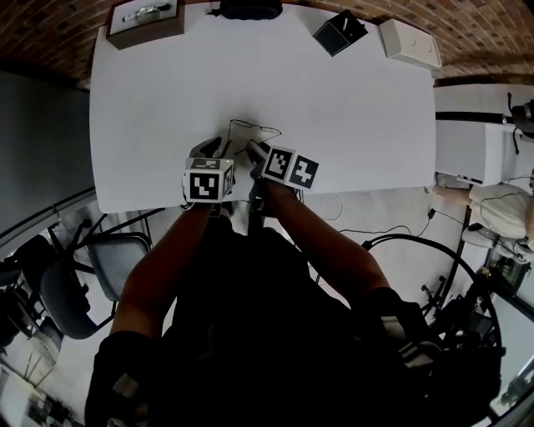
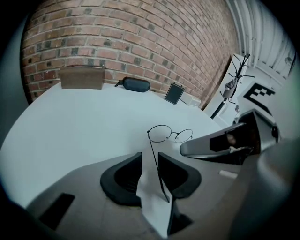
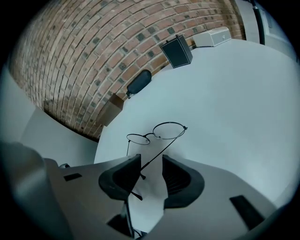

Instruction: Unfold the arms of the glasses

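Glasses (image 1: pixel 254 130): wire-rimmed pair resting on the white tabletop (image 1: pixel 359 125), towards the near edge, about midway across. Both arms are swung out and point back at the person.
Left gripper (image 2: pixel 149 158): jaws standing wide. The left-hand arm of the glasses runs through the gap, close along the right jaw, with no squeeze on it.
Right gripper (image 3: pixel 151 159): jaws wide as well. The other arm slants between them, its tip just beside the left jaw.
Grippers together: side by side on the near side of the frame.
Far edge: brown box (image 1: pixel 146 21) at left, dark case (image 1: pixel 250 8) in the centre, black stand (image 1: pixel 340 33) and white box (image 1: pixel 409 42) at right.
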{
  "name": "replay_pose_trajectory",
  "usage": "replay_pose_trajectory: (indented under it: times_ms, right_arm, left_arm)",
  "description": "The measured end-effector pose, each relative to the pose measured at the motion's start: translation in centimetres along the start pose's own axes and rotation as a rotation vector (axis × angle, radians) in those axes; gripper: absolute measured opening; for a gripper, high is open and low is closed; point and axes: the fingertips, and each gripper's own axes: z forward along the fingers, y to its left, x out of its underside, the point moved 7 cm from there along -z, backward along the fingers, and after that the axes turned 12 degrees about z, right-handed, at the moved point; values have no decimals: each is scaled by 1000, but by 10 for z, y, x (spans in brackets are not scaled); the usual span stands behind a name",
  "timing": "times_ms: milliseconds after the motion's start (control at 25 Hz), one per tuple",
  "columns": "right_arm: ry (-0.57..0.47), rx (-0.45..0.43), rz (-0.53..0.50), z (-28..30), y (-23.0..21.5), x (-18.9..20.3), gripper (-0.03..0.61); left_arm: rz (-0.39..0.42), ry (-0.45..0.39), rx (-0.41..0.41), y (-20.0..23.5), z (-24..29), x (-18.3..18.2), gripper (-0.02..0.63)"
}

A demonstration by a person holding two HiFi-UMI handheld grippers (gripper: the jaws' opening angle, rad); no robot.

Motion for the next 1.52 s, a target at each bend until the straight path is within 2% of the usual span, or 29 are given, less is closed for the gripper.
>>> replay_pose_trajectory:
  times_ms: [240,400,600,720,880,1200,1280,1360,1520]
  right_arm:
    - [24,-5,-27,-7,-10,-4,124]
    - [45,-6,-119,-13,-16,-8,120]
    - [72,-28,-174,-16,-21,-12,89]
    - [72,-23,-254,-17,-19,-20,58]
    - [80,-28,-353,-10,-15,-31,57]
    - [43,-6,-556,-2,-3,-51,57]
    - [25,2,-619,-1,-2,-53,57]
    - [21,5,-669,-1,1,-51,57]
    - [12,-22,-700,-7,8,-49,72]
  left_arm:
    - [-30,-13,-15,6,0,-1,77]
    - [-46,-16,-60,14,-2,-2,75]
    - [-49,-16,-66,14,-5,0,48]
    - [-66,-16,-78,14,-7,1,43]
    - [-65,-23,-75,16,-5,1,41]
    - [17,-29,-64,19,0,-8,43]
    - [32,-39,-46,17,1,-11,62]
    - [15,-46,-41,17,0,-9,120]
    - [15,-66,-51,14,-6,-8,133]
